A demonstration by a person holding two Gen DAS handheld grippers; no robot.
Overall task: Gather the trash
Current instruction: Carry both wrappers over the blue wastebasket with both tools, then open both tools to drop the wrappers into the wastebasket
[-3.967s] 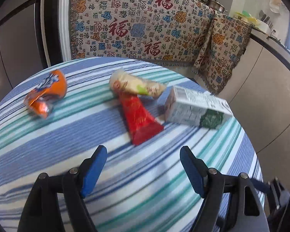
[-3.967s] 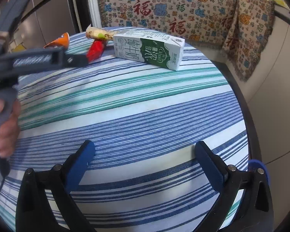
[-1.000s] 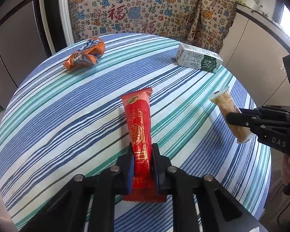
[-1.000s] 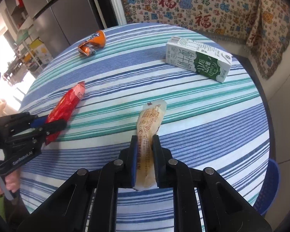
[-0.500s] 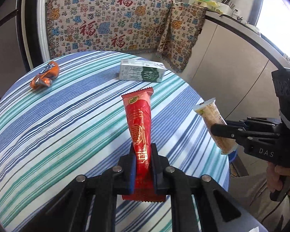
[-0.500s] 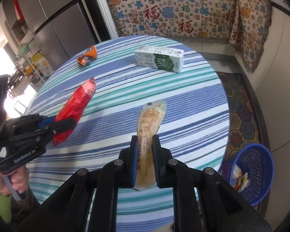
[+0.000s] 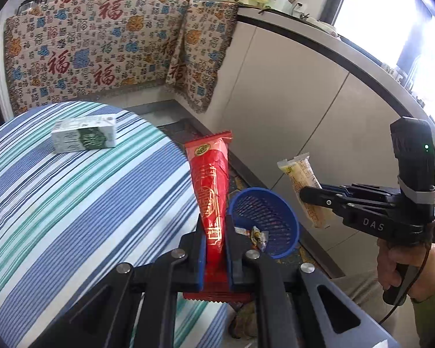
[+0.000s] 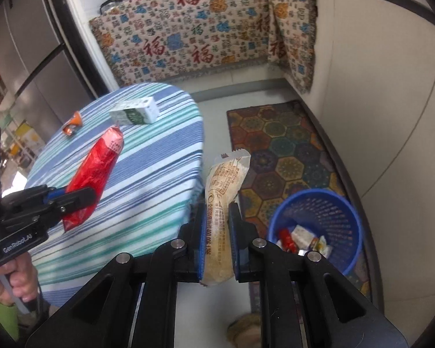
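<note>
The red wrapper (image 7: 210, 185) stands upright, clamped near its lower end by the left tongs (image 7: 214, 256), which are clenched on it just past the edge of the tabletop (image 7: 72, 203). The pale yellow wrapper (image 8: 224, 200) is gripped the same way by the right tongs (image 8: 216, 249), clenched on its lower half and held over the floor between the tabletop and the blue basket (image 8: 345, 203). The basket sits on a patterned rug (image 8: 281, 145) beside the cabinet wall and already has several small wrappers (image 8: 301, 239) in its bottom. On the striped tabletop, a green and white milk carton (image 7: 84, 137) lies on its side near the far edge, and an orange wrapper (image 8: 72, 123) lies well apart from it toward the left edge. A hand (image 7: 406, 264) holds the right tongs' grip.
</note>
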